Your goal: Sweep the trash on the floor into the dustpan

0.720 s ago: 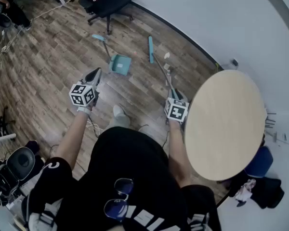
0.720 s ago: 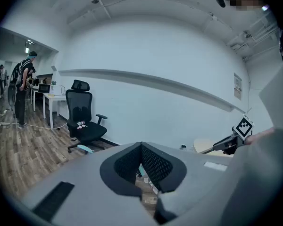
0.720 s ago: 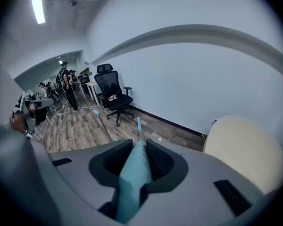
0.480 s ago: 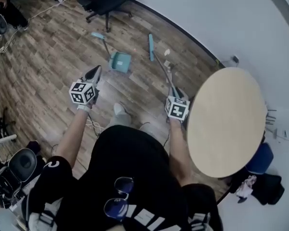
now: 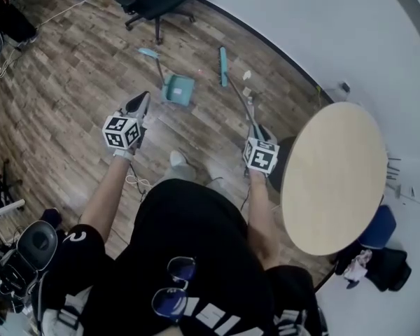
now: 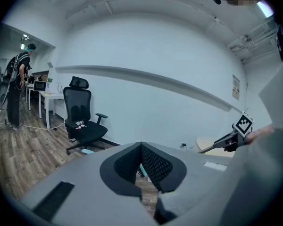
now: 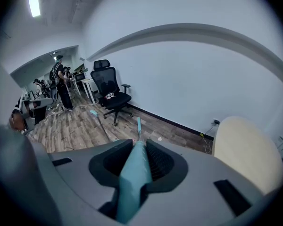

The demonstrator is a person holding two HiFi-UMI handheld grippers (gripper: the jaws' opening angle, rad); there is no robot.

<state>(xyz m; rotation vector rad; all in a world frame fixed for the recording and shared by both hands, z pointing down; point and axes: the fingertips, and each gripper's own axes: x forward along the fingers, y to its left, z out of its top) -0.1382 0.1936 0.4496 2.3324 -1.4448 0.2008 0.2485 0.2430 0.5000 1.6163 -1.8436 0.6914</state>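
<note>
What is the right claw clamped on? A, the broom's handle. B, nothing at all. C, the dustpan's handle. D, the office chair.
A: the right gripper view shows the teal broom handle pinched in the right claw, running out toward the floor.

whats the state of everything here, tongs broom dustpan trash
left tongs: shut, nothing between them
right tongs: shut on the broom handle
broom: held by its handle, head down at the floor
dustpan: resting on the floor, free of both tongs
trash: loose on the floor beside the broom head, outside the dustpan
</note>
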